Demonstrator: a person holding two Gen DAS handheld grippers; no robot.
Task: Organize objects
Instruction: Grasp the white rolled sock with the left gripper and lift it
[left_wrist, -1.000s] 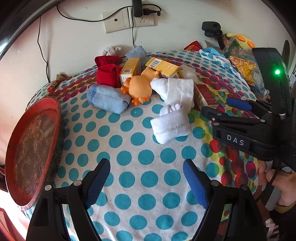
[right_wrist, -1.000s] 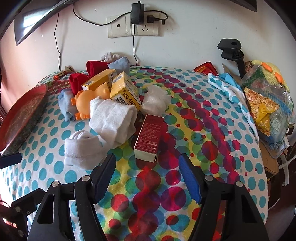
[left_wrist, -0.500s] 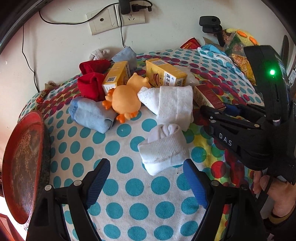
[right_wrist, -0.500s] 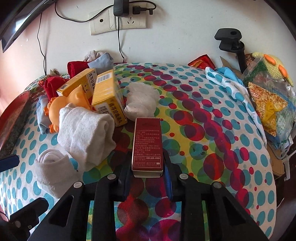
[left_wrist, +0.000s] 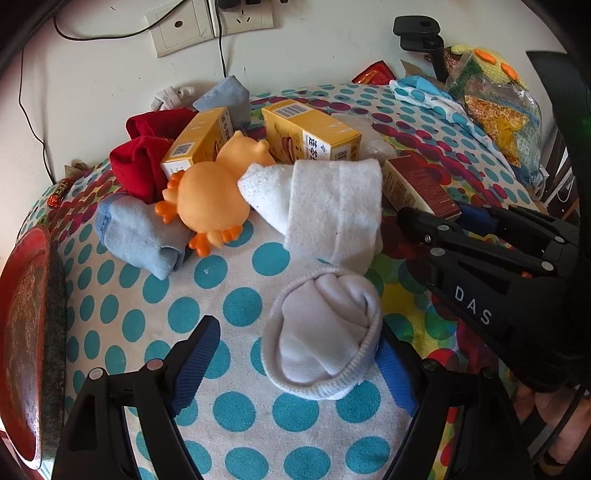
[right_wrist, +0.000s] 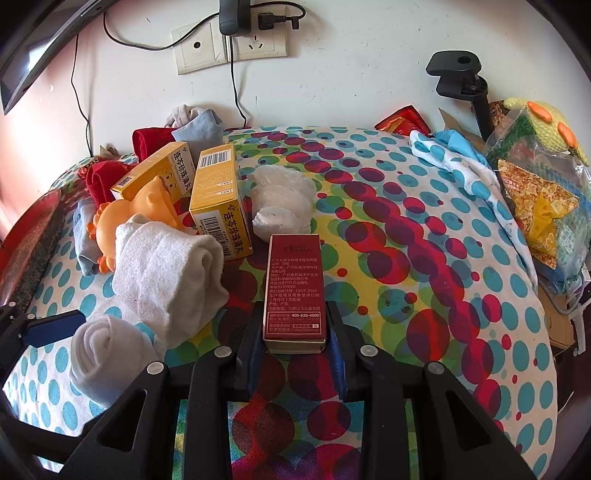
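Red carton (right_wrist: 293, 291) lies flat on the dotted desk (right_wrist: 424, 229), clamped at its near end by the right tool (right_wrist: 294, 349). Judged light, stiff cardboard; long sides suit gripping. Left tool (left_wrist: 295, 354) gapes, straddling a soft rolled white sock (left_wrist: 325, 332).

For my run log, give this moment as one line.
right gripper: shut on red box | left gripper: open, around rolled white sock | stage: grasping
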